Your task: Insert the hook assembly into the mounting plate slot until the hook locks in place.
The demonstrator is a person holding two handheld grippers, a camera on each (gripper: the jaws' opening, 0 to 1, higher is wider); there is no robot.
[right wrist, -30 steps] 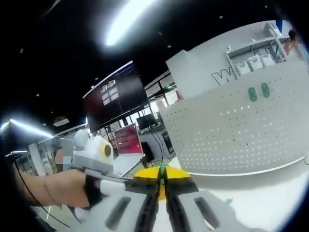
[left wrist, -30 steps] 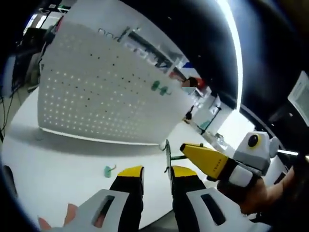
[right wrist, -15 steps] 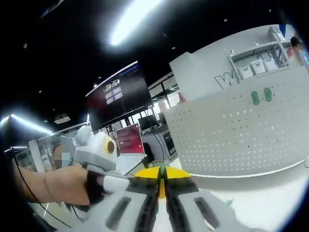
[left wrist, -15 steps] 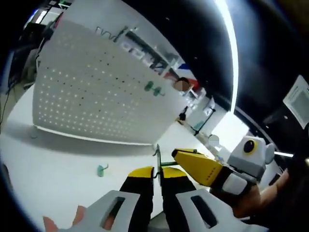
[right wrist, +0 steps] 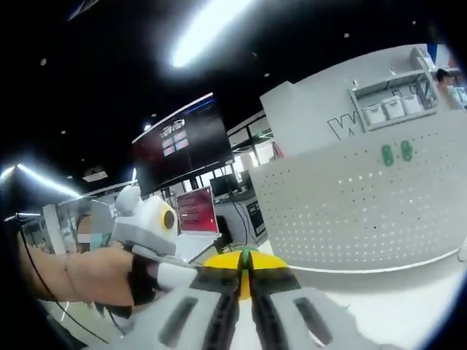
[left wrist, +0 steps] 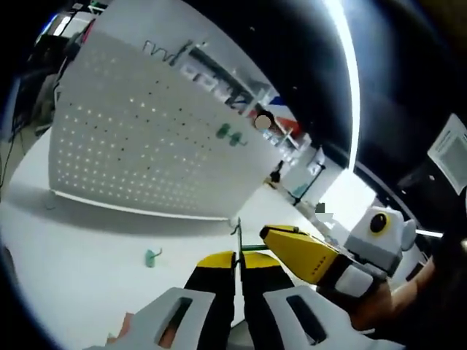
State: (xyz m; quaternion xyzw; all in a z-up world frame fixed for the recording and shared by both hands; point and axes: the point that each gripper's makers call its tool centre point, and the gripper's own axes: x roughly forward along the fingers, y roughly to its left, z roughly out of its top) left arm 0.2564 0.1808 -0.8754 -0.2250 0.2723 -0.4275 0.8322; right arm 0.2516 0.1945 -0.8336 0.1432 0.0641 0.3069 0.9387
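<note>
Left gripper view: left gripper point(left wrist: 235, 264) is rising from 6 o'clock, yellow-tipped jaws drawn nearly together, pinching a thin metal hook piece point(left wrist: 236, 235) that is standing up between the tips. A green bit point(left wrist: 253, 248) of the hook assembly is reaching from it toward 3 o'clock, into the right gripper point(left wrist: 271, 235), which is coming in from 4 o'clock with its yellow jaws together on it. A hand point(left wrist: 390, 306) is holding that gripper at 4 o'clock.

White perforated mounting plate point(left wrist: 139, 138) is standing upright on the white table point(left wrist: 80, 248), filling 9 to 12 o'clock, well apart from both grippers. Two green clips point(left wrist: 230, 133) are sitting on the plate toward its upper edge. One small green hook point(left wrist: 152, 257) is lying loose on the table at 8 o'clock, near the plate's base.

Right gripper view: right gripper point(right wrist: 246, 261) at 6 o'clock, jaws pressed almost shut on a green sliver point(right wrist: 246, 253) between the tips. Left gripper point(right wrist: 191, 275) is meeting it from 8 o'clock, held in a hand point(right wrist: 87, 271). Mounting plate point(right wrist: 350, 211) is standing at 3 o'clock, its green clips point(right wrist: 396, 152) at 2 o'clock. A dark screen point(right wrist: 182, 149) is hanging behind at 11 o'clock.
</note>
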